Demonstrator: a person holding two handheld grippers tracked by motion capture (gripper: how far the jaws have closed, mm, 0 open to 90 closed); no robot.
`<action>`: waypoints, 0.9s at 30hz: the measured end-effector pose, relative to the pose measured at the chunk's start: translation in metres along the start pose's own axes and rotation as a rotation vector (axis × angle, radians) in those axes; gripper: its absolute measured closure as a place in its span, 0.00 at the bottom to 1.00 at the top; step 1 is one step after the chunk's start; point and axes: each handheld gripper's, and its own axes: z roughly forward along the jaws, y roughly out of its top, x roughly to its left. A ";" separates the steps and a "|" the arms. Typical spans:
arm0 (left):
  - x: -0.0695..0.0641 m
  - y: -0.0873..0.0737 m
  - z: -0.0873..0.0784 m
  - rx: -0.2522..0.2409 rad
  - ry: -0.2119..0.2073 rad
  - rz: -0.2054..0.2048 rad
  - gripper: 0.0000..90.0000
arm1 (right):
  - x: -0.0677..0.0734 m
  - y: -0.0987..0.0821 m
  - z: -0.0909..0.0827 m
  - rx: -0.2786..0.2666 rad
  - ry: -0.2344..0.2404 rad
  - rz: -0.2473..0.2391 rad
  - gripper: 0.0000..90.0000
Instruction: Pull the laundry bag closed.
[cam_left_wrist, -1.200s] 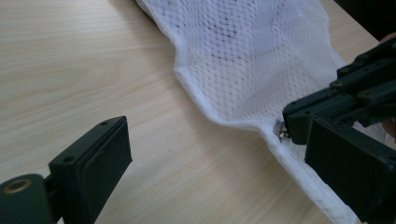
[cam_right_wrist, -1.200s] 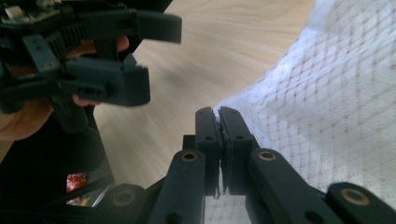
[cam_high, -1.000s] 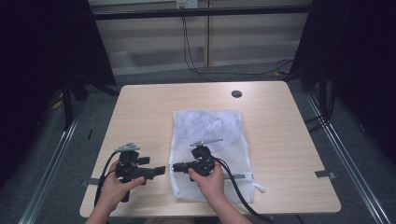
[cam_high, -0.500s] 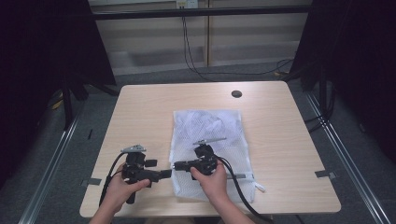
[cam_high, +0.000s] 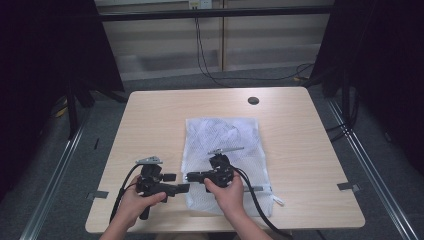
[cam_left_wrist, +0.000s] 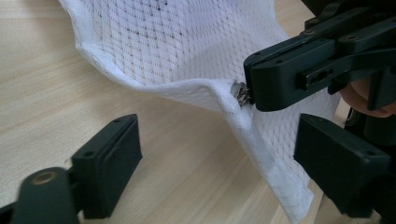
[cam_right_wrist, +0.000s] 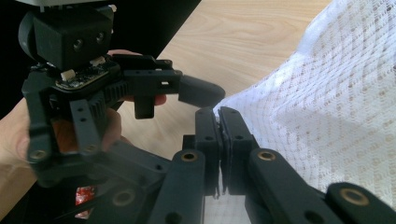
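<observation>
The white mesh bag (cam_high: 224, 150) lies flat on the surface (cam_high: 150, 115) in the high view, both hand-held grippers at its near left edge. In the left gripper view, the left hand-held gripper (cam_left_wrist: 224, 158), jaws apart and just closing, straddles the bag's lifted hem. In the right gripper view, the right hand-held gripper (cam_right_wrist: 219, 112) pinches that edge.

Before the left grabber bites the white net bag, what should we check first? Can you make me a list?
1. Right gripper pinching the mesh bag at its edge: ok, jaws shut on it.
2. Zipper pull at the right gripper's tip: ok, metal bit shows there.
3. Bag edge lifted off the table: ok, raised near the pinch.
4. Left gripper has room: ok, jaws apart, though they have just been closing a little; the bag's hem lies between them, untouched.
5. Left gripper lined up on the hem: ok.
6. Whether the zipper is shut: cannot tell.
</observation>
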 end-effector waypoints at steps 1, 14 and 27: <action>0.000 0.000 0.000 0.002 -0.003 0.004 0.23 | 0.000 0.000 0.000 -0.002 -0.001 0.004 0.97; 0.000 0.004 0.006 0.009 -0.049 -0.020 0.52 | 0.000 0.001 -0.003 -0.020 0.017 0.019 0.97; 0.000 0.005 0.010 0.009 -0.097 -0.048 0.72 | 0.000 0.002 -0.006 -0.015 0.027 0.011 0.97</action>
